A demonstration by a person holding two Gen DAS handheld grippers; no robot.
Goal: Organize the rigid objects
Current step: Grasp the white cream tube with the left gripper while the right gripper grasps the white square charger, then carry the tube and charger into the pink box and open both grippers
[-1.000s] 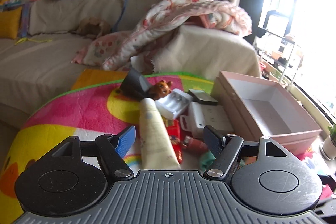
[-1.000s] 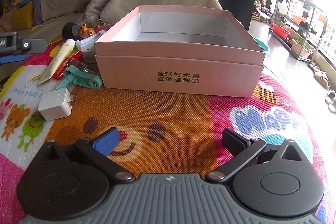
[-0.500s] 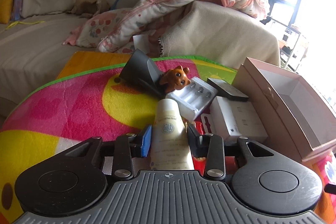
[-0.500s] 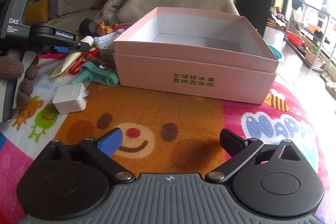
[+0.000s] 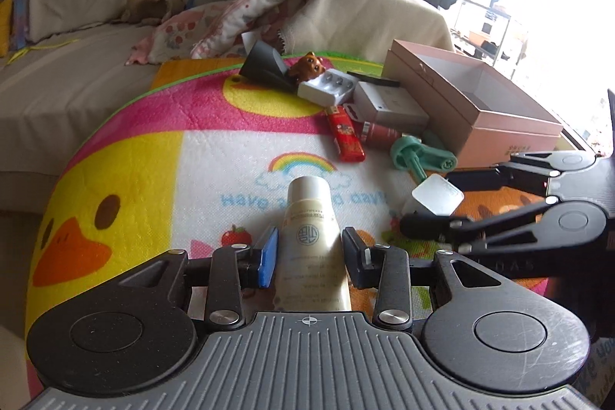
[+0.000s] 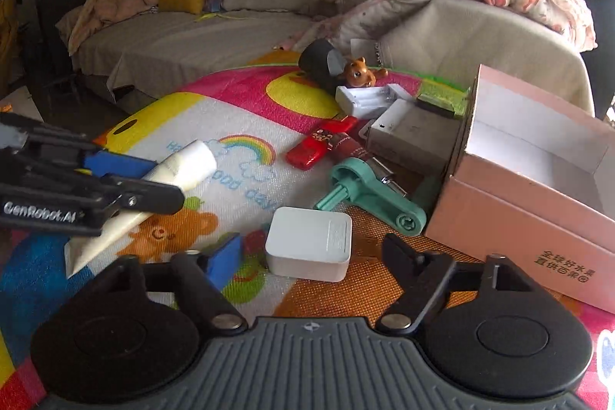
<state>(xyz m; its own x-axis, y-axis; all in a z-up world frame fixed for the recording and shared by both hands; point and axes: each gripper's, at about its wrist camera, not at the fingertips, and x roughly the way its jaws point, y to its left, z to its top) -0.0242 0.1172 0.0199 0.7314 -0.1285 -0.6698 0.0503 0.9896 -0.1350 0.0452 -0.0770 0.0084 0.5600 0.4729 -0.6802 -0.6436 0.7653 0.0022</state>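
From the left wrist, the left gripper (image 5: 309,256) is clamped on the cream plastic squeeze tube (image 5: 312,237), seemingly lifted above the colourful cartoon play mat (image 5: 153,156). From the right wrist, the right gripper (image 6: 311,252) stands apart around the white square charger block (image 6: 309,243), beside the open pink cardboard box (image 6: 515,214).

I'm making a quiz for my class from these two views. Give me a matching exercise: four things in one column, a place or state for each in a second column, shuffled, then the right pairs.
Things
1. cream tube
2. white charger
3. pink box
4. bear toy

Places or states
A. open on top, nothing seen inside
B. between the open right gripper's fingers, not clamped
C. at the back of the mat, beside the dark cone
D. clamped in the left gripper

Pairs: 1-D, 2-B, 3-A, 4-C
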